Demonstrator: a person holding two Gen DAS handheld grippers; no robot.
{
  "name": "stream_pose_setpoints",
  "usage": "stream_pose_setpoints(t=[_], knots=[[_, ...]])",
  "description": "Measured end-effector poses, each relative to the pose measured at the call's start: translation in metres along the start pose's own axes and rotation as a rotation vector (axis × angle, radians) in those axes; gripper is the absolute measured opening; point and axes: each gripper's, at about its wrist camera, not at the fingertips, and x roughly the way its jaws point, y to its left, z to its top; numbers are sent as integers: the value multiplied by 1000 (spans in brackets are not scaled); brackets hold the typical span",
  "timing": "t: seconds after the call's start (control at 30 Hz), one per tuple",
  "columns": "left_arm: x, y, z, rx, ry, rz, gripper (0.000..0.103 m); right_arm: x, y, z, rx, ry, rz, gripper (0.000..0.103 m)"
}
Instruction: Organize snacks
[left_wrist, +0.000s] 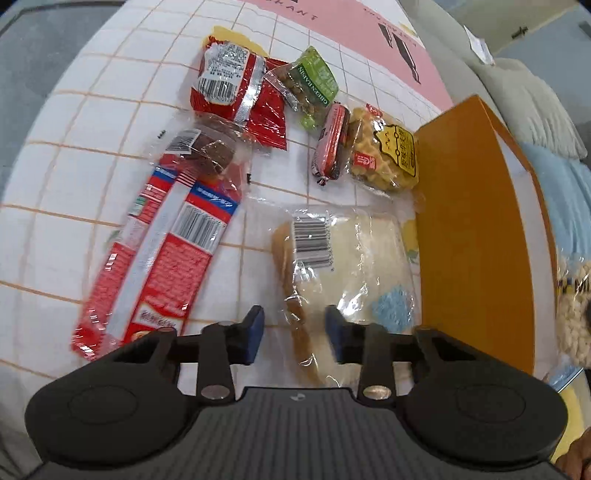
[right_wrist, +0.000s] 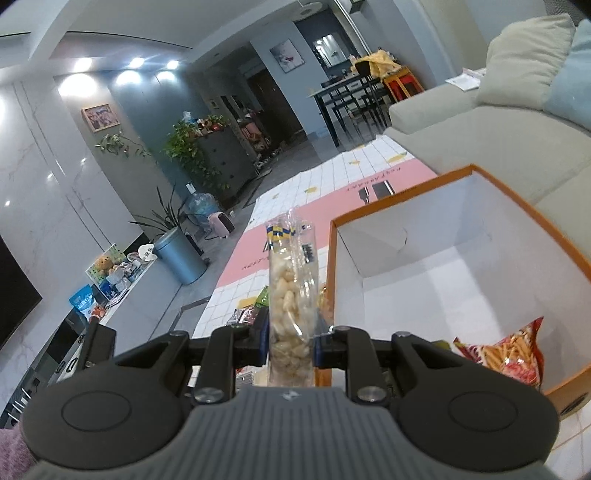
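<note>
The left gripper points down at the tiled mat, its blue pads standing apart on either side of the near edge of a clear-wrapped bread pack. The wrapper lies between them, but whether either pad actually presses the plastic is hard to tell from this angle, so the jaws read as parted, not clamped.

The right gripper is closed tight on a tall clear bag of pale puffed snacks, held upright just left of the orange box.

In the left wrist view, that orange box stands just right of the bread pack. Left of the gripper lies a long red biscuit sleeve. Farther off are a red foil packet, a yellow waffle pack touching the box wall, a green raisin bag, and a small red sausage.

Inside the box, seen from the right wrist, a red bag of stick snacks rests in the near corner.
</note>
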Motion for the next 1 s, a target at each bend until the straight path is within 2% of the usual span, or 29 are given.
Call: stream_pose_setpoints(t=[0.07,0.13,0.2,0.27,0.33,0.43,0.63,0.8,1.0], knots=[[-2,3,0,-40,1,-20,14,1,1,0,-7,-1,-9,20],[-6,0,-1,-41,-9,-8,11,-2,0,0,-23,-9,-23,20],[-13,-8,-3,0,-25,-3,8,-6,-1,0,-20,-16,-36,20],[-22,-13,-4,28,-54,-36,5,-9,-7,2,-4,-26,-52,20],[-36,-20,-5,46,-85,-95,4,-14,-12,4,13,-41,-66,20],[-51,-37,-7,96,-130,-90,2,-22,-19,8,44,-66,-73,20],[-70,-67,-3,173,-156,-160,0,-33,-29,19,38,-91,-110,20],[-68,-92,-2,248,-144,-146,0,-37,-44,23,49,-80,-190,20],[-71,-109,0,292,-154,-164,0,-37,-60,25,48,-52,-264,20]])
